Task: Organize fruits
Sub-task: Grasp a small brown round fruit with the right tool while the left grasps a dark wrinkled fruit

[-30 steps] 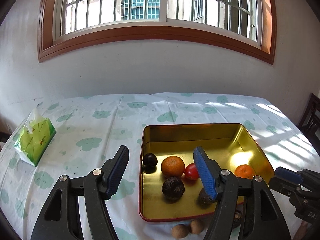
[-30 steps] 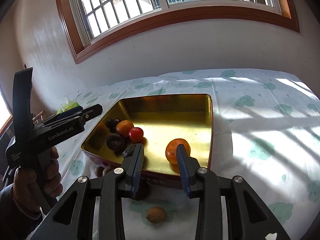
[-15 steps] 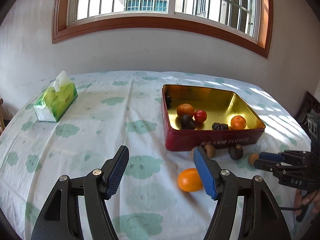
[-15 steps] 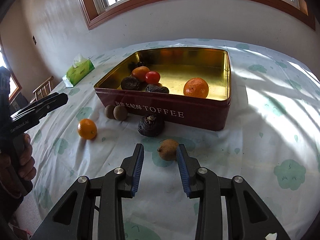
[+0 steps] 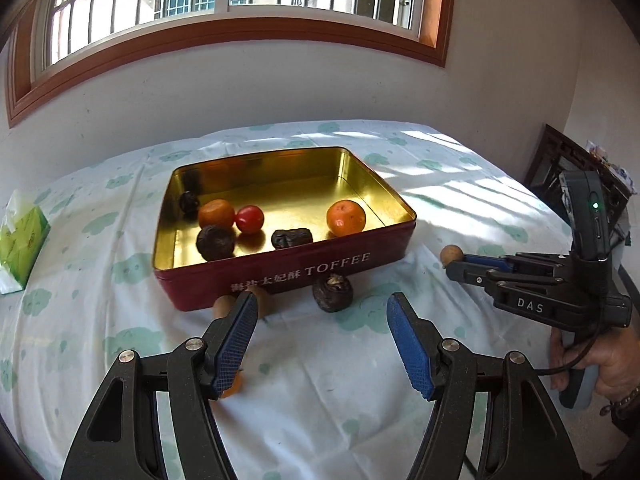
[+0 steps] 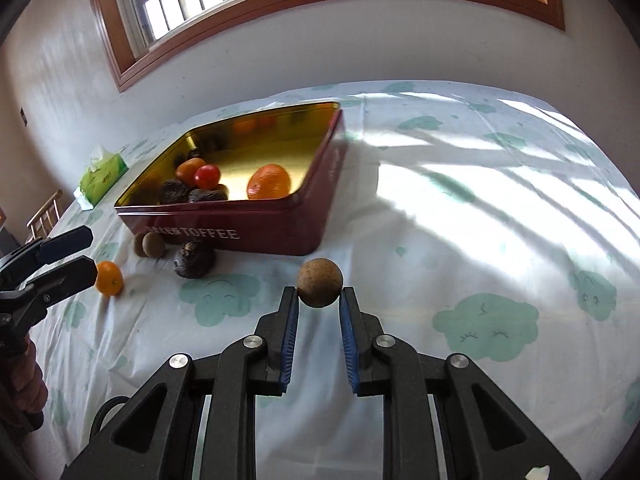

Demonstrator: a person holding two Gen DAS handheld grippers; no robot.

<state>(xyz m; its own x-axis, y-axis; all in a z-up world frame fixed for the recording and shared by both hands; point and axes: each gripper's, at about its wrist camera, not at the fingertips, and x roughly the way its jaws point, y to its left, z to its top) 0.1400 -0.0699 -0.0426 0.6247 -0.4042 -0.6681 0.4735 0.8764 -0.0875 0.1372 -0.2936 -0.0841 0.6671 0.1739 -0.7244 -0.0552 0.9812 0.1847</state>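
Right gripper (image 6: 319, 300) has just closed on a brown round fruit (image 6: 320, 282); left gripper (image 5: 320, 316) gapes empty

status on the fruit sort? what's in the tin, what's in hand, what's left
Done: the toffee tin holds two oranges, a red tomato and three dark fruits. In hand: the right tool has just closed on a brown round fruit. Left: a small orange, two brown fruits and a dark wrinkled fruit lie on the cloth beside the tin; the left tool is open, empty.
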